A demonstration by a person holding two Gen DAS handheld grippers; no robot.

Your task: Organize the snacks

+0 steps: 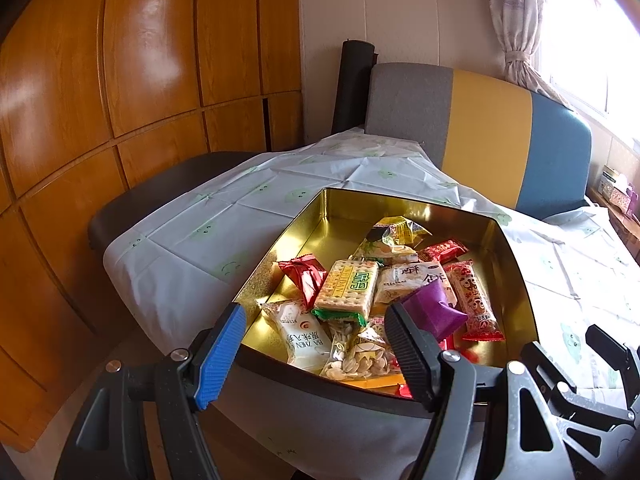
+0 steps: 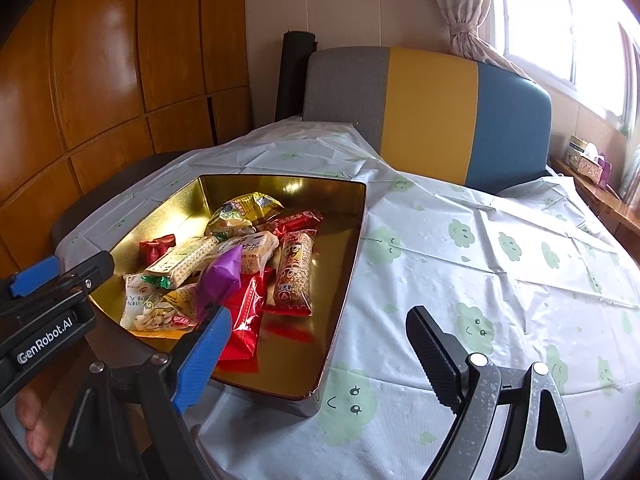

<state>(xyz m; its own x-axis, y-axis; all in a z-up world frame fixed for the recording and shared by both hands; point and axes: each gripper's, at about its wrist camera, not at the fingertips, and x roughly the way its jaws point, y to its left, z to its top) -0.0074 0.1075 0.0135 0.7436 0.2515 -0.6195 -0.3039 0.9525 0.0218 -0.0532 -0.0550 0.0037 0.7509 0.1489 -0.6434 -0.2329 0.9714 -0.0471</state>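
A surface [image 2: 500,264] under a white cloth printed with green clouds carries a gold-lined tin [image 2: 348,248] at its near left edge. Wrapped snacks are heaped inside it: a cracker pack [image 1: 348,290], a purple packet [image 1: 434,310] and a red bar [image 2: 244,320]. The left claw [image 1: 316,354] hangs open over the tin's near rim, and the right claw [image 2: 320,354] is open beside the tin, both empty.

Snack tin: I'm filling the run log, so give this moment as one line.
phase: pre-grasp | left gripper: open, empty | right gripper: open, empty | gold tin: holds all snacks | purple packet: on top
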